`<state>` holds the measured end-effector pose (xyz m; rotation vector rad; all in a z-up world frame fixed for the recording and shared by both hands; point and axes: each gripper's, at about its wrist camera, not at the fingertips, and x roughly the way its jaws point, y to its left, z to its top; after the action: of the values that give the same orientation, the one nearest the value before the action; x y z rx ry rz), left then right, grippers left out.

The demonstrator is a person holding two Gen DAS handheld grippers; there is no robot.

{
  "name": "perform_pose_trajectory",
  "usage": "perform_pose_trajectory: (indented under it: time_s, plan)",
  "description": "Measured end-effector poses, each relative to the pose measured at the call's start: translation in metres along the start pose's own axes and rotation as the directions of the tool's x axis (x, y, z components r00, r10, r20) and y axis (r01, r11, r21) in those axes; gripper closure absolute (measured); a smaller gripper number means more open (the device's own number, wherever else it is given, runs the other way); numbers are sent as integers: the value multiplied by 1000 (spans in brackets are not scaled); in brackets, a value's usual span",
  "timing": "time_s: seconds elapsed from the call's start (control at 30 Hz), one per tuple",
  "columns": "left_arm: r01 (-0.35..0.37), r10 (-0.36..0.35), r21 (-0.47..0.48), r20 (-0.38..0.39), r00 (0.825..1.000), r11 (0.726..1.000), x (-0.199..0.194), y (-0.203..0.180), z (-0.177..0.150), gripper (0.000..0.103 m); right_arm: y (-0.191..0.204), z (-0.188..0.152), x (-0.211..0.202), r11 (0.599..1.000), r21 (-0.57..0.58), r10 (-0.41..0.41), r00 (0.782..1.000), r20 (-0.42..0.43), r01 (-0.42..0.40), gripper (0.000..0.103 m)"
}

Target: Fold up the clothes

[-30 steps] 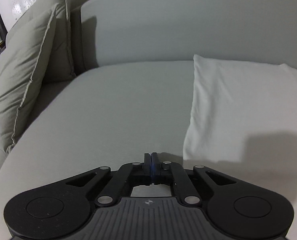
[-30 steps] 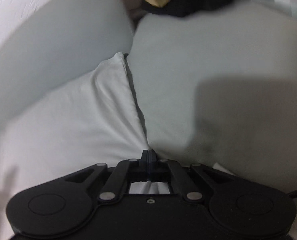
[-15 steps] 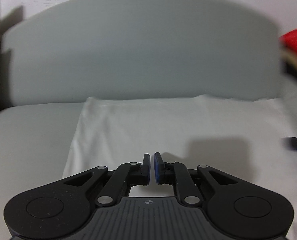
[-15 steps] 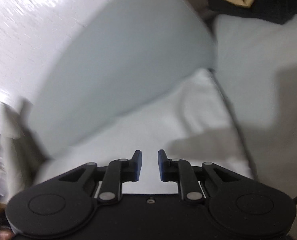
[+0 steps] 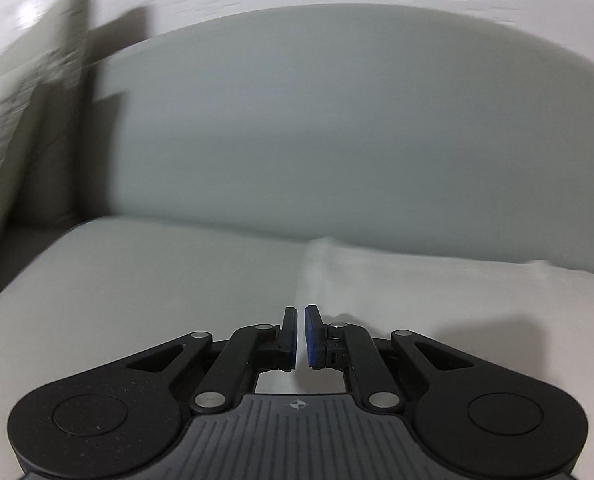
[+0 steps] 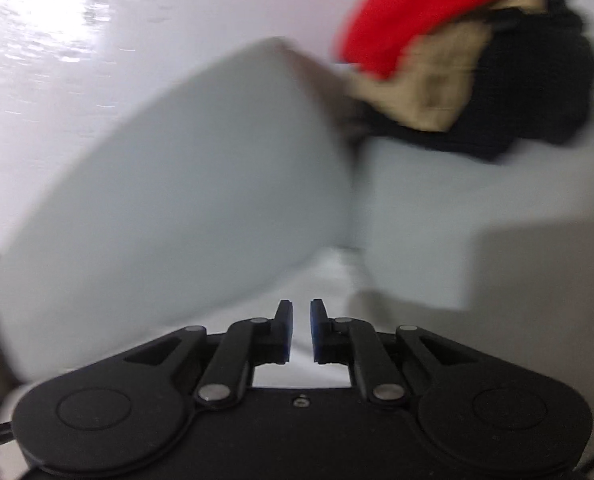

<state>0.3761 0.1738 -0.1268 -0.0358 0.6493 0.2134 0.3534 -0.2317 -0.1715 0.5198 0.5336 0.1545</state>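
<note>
A white folded garment (image 5: pixel 437 292) lies flat on the grey sofa seat (image 5: pixel 157 280), against the backrest. In the left wrist view my left gripper (image 5: pixel 301 314) hovers over the garment's near left edge, its blue pads a narrow gap apart with nothing between them. The right wrist view is blurred. There my right gripper (image 6: pixel 301 308) is open and empty above the garment (image 6: pixel 317 280), close to its right edge.
The curved grey backrest (image 5: pixel 337 140) fills the back, with an olive cushion (image 5: pixel 9 140) at the far left. In the right wrist view a pile of red (image 6: pixel 417 12), tan (image 6: pixel 429 88) and black clothes (image 6: pixel 537 92) sits on the seat at the upper right.
Both grippers were shut one second ago, the right one on the white garment's edge. Both have opened and let go. The right view has swung up toward the pile of clothes.
</note>
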Motion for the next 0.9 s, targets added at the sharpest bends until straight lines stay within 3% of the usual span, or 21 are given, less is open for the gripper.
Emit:
perform_pose_trajectory:
  time_s: [0.07, 0.13, 0.17, 0.2, 0.27, 0.3, 0.37, 0.4, 0.5, 0.6, 0.7, 0.8, 0.9]
  plan:
    - [60, -59, 30, -20, 998, 998, 13, -17, -1, 89, -4, -3, 20, 992, 43, 120, 990, -79, -117, 92]
    - [15, -13, 67, -21, 1000, 998, 29, -29, -8, 88, -11, -11, 43, 986, 72, 160, 973, -164, -150, 92]
    - [-47, 46, 82, 14, 999, 996, 35, -31, -10, 87, -16, -17, 51, 993, 56, 109, 978, -178, -101, 98]
    - [-122, 118, 91, 43, 992, 988, 41, -32, -10, 87, -22, -20, 53, 998, 34, 66, 989, -135, -62, 103]
    - [-251, 247, 64, 63, 967, 966, 55, -25, -7, 87, -35, -18, 49, 998, 34, -47, 999, -19, 47, 103]
    - [-294, 291, 56, 64, 955, 954, 60, -21, -6, 86, -42, -15, 45, 992, 56, -117, 993, 23, 116, 103]
    - [-410, 408, 56, 42, 912, 910, 67, -11, -6, 88, -59, -10, 39, 960, 118, -266, 960, 91, 255, 103]
    - [-434, 433, 54, 40, 901, 899, 60, -6, -6, 88, -65, -9, 37, 952, 132, -291, 951, 102, 277, 103]
    - [-410, 408, 37, 64, 911, 911, 12, 7, -7, 88, -52, -14, 34, 925, 33, -379, 919, 109, 378, 103]
    - [-386, 382, 22, 89, 920, 922, -36, 21, -8, 88, -46, -13, 15, 910, 38, -416, 906, 84, 414, 103]
    - [-360, 357, 7, 114, 927, 933, -84, 35, -8, 88, -33, -1, -31, 922, 81, -386, 916, 106, 379, 89]
    - [-334, 332, -7, 140, 933, 943, -132, 49, -9, 87, -16, 1, -105, 953, 23, -301, 942, 146, 301, 78]
    - [-254, 256, -33, 168, 952, 967, -200, 55, -13, 72, -1, 11, -160, 976, -5, -215, 964, 159, 218, 75]
